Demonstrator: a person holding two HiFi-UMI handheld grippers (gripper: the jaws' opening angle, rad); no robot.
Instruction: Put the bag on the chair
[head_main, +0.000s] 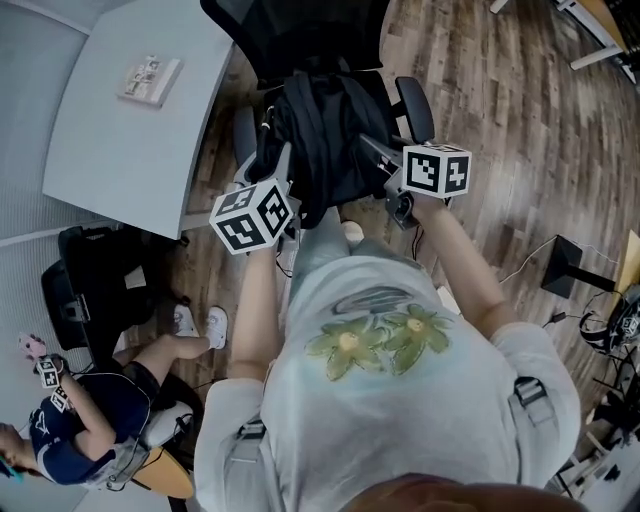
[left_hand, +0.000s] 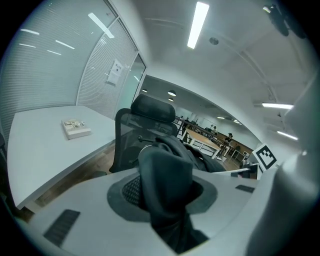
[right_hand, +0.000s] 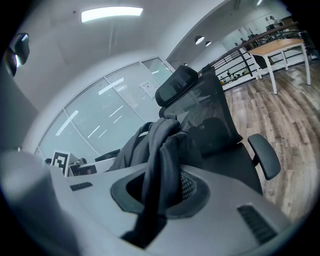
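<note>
A black bag hangs between both grippers over the seat of a black office chair; whether it rests on the seat I cannot tell. My left gripper is shut on a fold of the bag's fabric at its left side. My right gripper is shut on a bag strap at its right side. In the left gripper view the chair's headrest rises behind the bag. In the right gripper view the mesh backrest and one armrest show beyond the bag.
A white curved desk with a small box stands left of the chair. A seated person and another black chair are at the lower left. Cables and a black stand lie on the wooden floor at right.
</note>
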